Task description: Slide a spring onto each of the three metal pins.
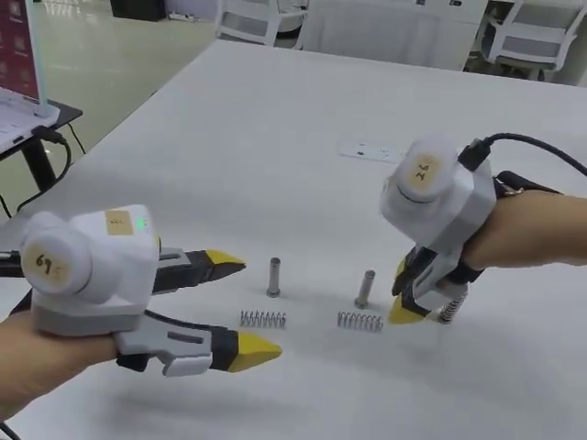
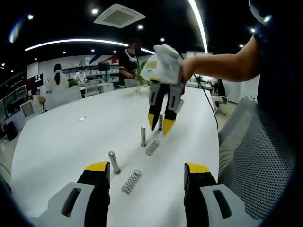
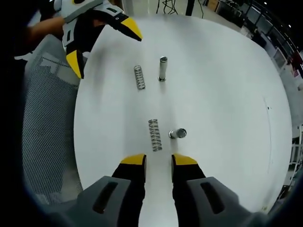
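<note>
Springs (image 1: 263,318) beside pins (image 1: 273,277); left gripper (image 1: 258,306), sticker (image 1: 46,263) "69", fingers (image 1: 252,349) wide apart; right gripper (image 3: 158,159) fingers (image 3: 135,163) slightly apart

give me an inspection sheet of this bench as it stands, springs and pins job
surface: white table, matt and flat
job's things: left pin and right pin stand upright, bare; left spring and right spring lie flat, one in front of each pin; third spring stands upright beside the right claw, seemingly on a pin
clutter: white power strip farther back on the table
grippers: left claw wide open, empty; right claw open, empty, tips near the table
cables: black cable leaves the right gripper's housing
surroundings: chairs beyond the table; laptop on a side stand; people in the background
</note>
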The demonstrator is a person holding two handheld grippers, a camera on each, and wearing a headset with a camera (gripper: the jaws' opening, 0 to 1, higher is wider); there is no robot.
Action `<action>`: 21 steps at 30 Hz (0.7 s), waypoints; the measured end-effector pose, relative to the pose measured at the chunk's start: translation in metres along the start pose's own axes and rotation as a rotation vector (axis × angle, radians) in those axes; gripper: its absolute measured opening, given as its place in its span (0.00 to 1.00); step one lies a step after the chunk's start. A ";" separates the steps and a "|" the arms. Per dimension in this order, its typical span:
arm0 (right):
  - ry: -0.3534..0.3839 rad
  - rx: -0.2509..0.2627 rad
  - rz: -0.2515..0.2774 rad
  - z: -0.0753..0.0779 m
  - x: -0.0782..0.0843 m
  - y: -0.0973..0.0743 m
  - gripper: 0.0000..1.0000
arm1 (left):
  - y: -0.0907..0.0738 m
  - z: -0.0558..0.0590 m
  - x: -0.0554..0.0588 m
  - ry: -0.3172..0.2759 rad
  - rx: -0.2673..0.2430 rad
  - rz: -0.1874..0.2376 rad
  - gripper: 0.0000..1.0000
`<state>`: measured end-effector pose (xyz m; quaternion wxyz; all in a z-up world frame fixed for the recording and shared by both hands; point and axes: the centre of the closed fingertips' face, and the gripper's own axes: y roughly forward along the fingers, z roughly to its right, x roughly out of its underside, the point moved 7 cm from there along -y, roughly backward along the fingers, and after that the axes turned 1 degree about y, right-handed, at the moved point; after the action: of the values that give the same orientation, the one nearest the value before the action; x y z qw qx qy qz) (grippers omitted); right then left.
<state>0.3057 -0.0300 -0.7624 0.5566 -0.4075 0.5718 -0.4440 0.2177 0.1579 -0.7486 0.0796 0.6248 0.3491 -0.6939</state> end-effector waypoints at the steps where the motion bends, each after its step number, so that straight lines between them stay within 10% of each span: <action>1: -0.002 -0.002 -0.001 0.000 0.000 0.002 0.18 | 0.000 0.000 0.000 0.000 0.000 0.000 0.58; 21: -0.025 -0.029 -0.013 0.002 0.000 0.030 0.13 | 0.001 0.002 0.000 -0.002 0.016 -0.006 0.56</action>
<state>0.3086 -0.0218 -0.7910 0.5546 -0.4247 0.5687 -0.4343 0.2169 0.1557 -0.7493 0.0729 0.6236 0.3455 -0.6974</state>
